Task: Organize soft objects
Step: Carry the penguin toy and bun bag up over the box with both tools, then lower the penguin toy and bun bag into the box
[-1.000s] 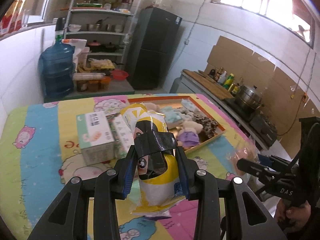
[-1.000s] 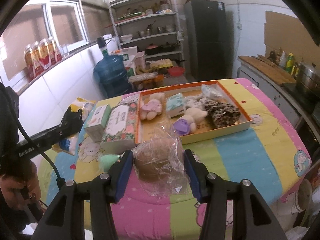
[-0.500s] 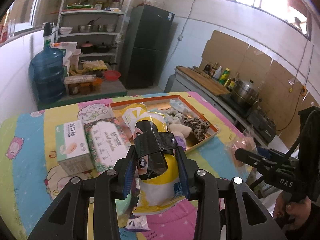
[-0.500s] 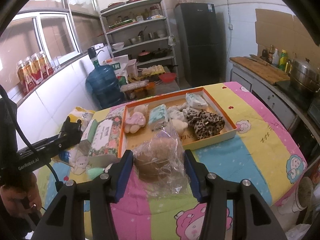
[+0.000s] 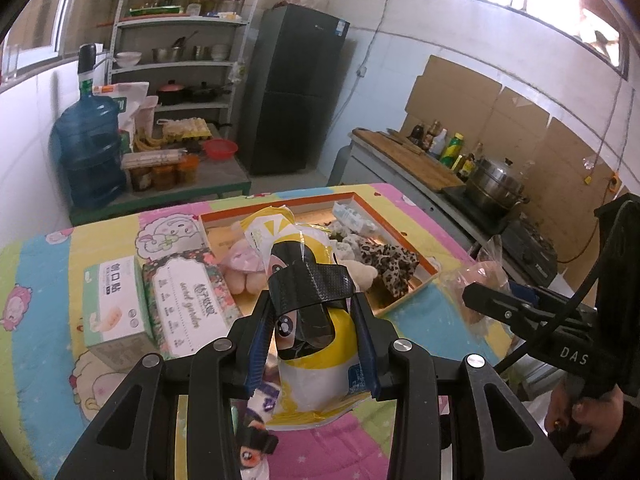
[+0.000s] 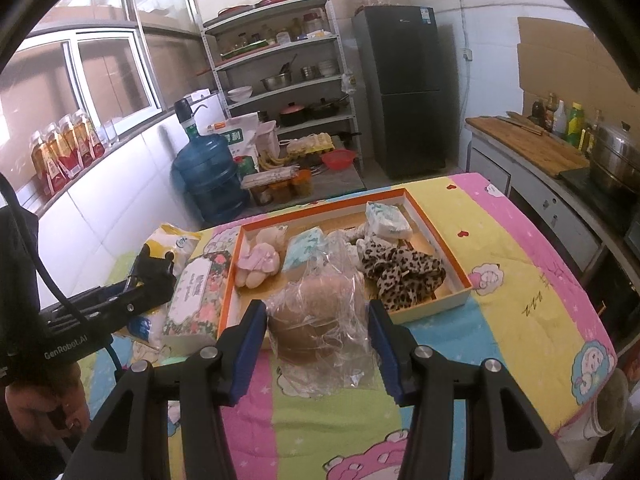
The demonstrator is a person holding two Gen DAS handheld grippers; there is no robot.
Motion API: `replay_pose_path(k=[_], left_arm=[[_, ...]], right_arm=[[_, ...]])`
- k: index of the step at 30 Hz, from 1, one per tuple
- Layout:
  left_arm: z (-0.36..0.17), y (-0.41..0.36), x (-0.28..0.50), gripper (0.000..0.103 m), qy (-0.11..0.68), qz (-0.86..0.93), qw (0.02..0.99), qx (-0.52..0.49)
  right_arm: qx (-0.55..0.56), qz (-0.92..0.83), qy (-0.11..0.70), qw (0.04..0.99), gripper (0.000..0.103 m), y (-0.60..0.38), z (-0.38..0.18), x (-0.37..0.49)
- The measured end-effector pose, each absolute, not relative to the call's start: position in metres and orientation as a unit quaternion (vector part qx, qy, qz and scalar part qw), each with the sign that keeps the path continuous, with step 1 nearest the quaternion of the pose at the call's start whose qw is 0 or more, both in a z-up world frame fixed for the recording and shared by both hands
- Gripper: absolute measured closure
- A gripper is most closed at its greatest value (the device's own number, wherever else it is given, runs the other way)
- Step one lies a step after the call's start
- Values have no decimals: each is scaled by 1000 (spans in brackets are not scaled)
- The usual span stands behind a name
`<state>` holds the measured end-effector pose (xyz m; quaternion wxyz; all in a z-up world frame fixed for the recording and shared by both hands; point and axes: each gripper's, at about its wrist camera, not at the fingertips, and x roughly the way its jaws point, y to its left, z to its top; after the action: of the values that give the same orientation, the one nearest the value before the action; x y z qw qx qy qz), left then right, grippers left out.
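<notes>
My left gripper (image 5: 314,344) has its fingers clamped on a yellow-and-white packet (image 5: 316,364), held above the quilted surface (image 5: 44,264). My right gripper (image 6: 318,344) grips a brown bundle in clear plastic (image 6: 320,320), just in front of the orange tray (image 6: 450,258) holding plush toys and a leopard-print cloth (image 6: 404,268).

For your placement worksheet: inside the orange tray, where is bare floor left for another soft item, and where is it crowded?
Orange tray: bare along the near edge between the pink plush and leopard cloth, and at the far left corner. The right half is crowded.
</notes>
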<state>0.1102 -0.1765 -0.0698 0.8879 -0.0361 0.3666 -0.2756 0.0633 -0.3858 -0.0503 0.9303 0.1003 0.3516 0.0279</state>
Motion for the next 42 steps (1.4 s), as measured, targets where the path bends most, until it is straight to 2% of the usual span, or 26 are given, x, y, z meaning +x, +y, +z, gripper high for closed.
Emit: replay_pose_path(k=[42], left_arm=[[-121,-246,173,64,416,-187,889,-41]], right_arm=[[107,144,374,910,51,-439,-89,191]])
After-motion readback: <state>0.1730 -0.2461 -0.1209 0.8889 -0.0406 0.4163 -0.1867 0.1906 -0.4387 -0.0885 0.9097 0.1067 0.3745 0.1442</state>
